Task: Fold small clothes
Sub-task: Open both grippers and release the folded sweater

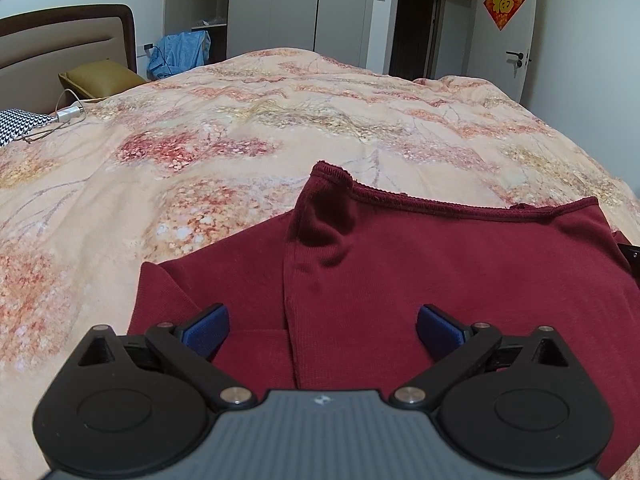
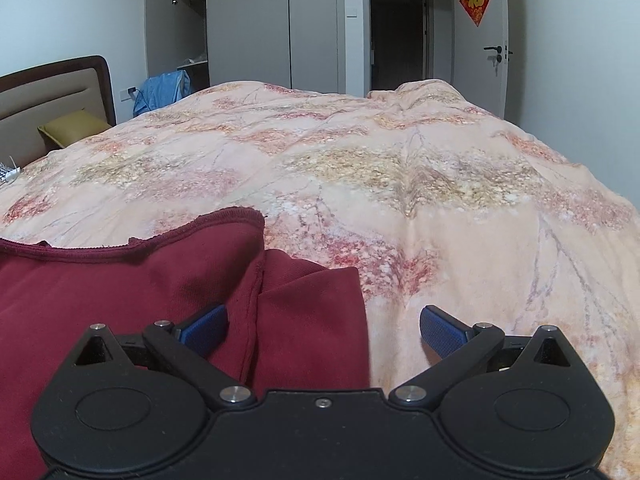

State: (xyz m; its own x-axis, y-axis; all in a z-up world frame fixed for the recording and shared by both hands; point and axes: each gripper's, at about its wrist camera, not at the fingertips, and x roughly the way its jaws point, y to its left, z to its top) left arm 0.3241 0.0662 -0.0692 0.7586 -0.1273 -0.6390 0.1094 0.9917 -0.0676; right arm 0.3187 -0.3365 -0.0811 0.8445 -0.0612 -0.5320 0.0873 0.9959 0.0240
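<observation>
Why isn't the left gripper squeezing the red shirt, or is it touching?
Cannot tell. In the left wrist view the left gripper has its fingers spread wide above the dark red shirt; no contact or gap shows plainly.

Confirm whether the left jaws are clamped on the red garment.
No: the left gripper stands wide open above the red garment, pinching no cloth.

Left gripper (image 1: 323, 332): black linkage arms, silver pivot screws, blue textured pads (image 1: 208, 330). Behind the claw, a ribbed grey body. Right gripper (image 2: 323, 330): identical, body black.

garment (image 1: 400, 264) on bedspread (image 1: 280, 128), pillow (image 1: 100, 76) behind
</observation>
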